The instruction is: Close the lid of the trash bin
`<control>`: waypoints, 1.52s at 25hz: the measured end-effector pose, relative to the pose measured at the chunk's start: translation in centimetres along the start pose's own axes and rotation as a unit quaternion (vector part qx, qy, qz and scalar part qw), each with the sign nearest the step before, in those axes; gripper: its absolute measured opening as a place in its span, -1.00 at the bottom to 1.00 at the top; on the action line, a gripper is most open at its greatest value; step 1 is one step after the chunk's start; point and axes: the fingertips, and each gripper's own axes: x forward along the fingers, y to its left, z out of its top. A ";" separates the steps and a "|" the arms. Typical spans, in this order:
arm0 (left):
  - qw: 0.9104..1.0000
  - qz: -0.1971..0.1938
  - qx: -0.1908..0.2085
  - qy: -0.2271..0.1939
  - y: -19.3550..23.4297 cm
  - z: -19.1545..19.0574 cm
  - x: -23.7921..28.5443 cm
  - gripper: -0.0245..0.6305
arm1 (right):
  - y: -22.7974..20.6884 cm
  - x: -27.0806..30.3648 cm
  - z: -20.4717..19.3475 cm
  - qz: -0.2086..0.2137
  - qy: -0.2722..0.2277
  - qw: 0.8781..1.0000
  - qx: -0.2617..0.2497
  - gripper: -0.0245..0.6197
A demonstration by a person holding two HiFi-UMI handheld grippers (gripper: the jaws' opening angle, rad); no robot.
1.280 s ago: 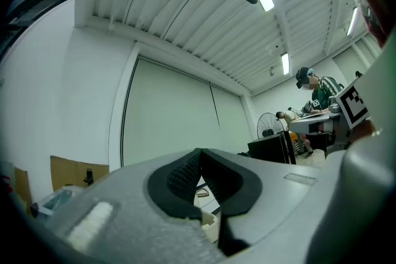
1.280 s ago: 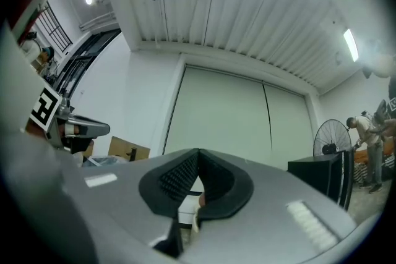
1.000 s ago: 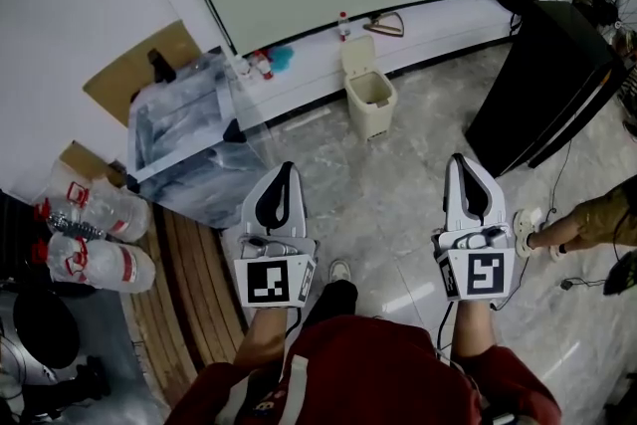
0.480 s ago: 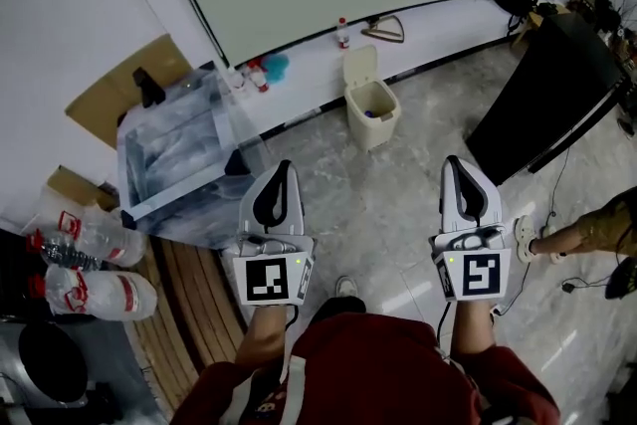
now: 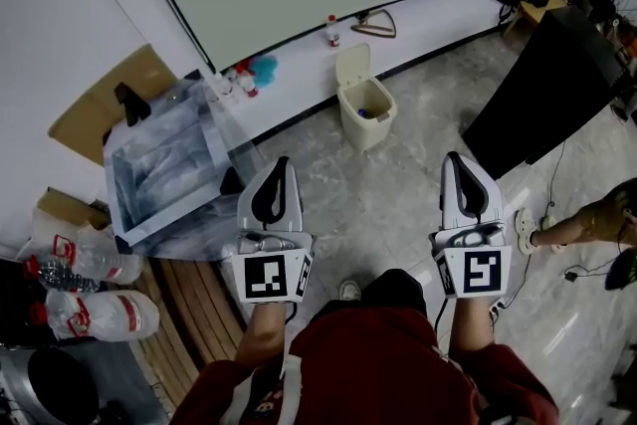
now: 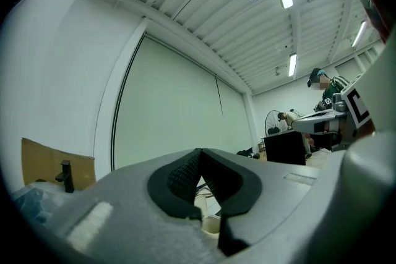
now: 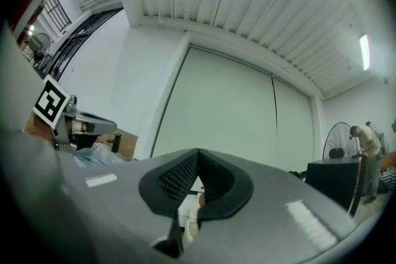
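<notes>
While both the left gripper (image 5: pixel 283 164) and right gripper (image 5: pixel 458 159) have jaws pressed together, empty, the trash bin (image 5: pixel 368 114) stands at the floor's (image 5: pixel 398 204) far edge by the ledge (image 5: pixel 299 90), lid (image 5: pixel 351 65) raised.

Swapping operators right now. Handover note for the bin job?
Left tool: shut, empty.
Right tool: shut, empty.
Trash bin: stands ahead of both tools, well apart from them.
Lid: open, standing up at the back of the bin.
Done: nothing on the bin yet.
Left: get close to the bin and push the lid down until it is shut.
</notes>
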 end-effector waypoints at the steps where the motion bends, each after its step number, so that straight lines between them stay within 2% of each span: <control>1: 1.000 0.000 -0.001 0.000 0.1 -0.2 0.4 -0.93 | -0.2 0.2 -0.5 -0.004 0.007 1.000 0.002 -0.92; 6: 1.000 -0.006 0.001 0.006 0.0 -1.4 2.9 -0.93 | -1.3 2.4 -1.7 -0.004 0.003 1.000 0.006 -0.92; 12: 1.000 -0.007 0.002 0.017 -0.3 -2.8 7.7 -0.93 | -4.4 5.8 -5.2 -0.011 0.038 0.999 0.014 -0.92; 15: 1.000 -0.011 0.003 0.019 -1.0 -3.2 11.0 -0.93 | -6.5 8.4 -5.5 -0.011 0.026 0.999 0.014 -0.92; 18: 1.000 -0.013 0.005 0.025 -1.9 -3.3 14.4 -0.93 | -8.7 11.1 -6.1 -0.008 0.040 0.999 0.022 -0.92; 21: 0.999 -0.013 0.008 0.030 -3.0 -3.2 17.9 -0.93 | -11.0 13.9 -5.9 0.002 0.018 0.999 0.035 -0.92; 27: 0.999 -0.008 0.012 0.042 -4.6 -4.2 24.8 -0.93 | -15.8 18.8 -8.2 0.013 0.025 0.999 0.042 -0.92; 33: 0.998 -0.009 0.019 0.056 -6.8 -5.2 31.1 -0.93 | -21.7 22.3 -9.8 0.008 0.026 0.998 0.051 -0.92; 38: 0.998 0.000 0.022 0.064 -8.4 -6.0 34.4 -0.93 | -25.3 24.0 -11.4 0.016 0.028 0.998 0.054 -0.92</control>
